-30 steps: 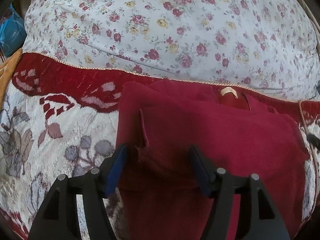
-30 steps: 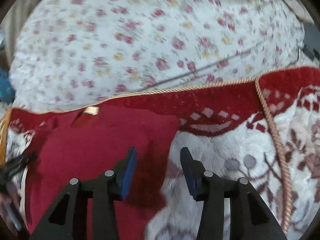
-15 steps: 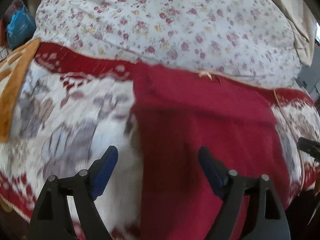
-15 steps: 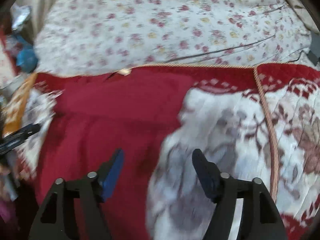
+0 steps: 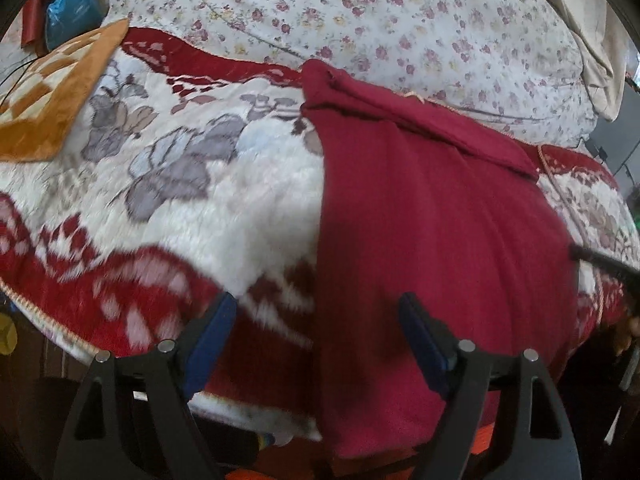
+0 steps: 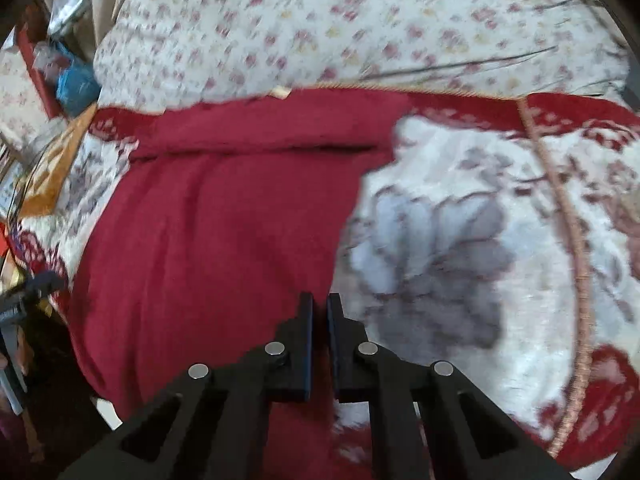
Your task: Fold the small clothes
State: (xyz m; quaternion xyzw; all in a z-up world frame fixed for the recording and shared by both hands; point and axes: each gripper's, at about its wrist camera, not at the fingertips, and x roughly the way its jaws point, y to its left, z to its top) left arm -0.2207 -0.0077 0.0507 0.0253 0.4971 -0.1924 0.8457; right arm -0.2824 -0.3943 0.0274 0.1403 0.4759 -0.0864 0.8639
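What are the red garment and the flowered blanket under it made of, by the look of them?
Red garment: probably a soft knit or fleece, matte, with a fuzzy surface and limp folds. Blanket: seemingly plush synthetic pile, thick and fluffy, with a faint sheen and a corded edge.

left gripper [image 5: 316, 328] jaws wide apart, nothing between the blue fingers [image 5: 208, 340]. it hangs over the near left edge of a dark red garment [image 5: 432, 216], top folded over, lying on a red-and-white floral blanket [image 5: 180, 184]. flowered quilt [image 5: 360, 20] behind, orange checked cushion [image 5: 52, 96] far left.
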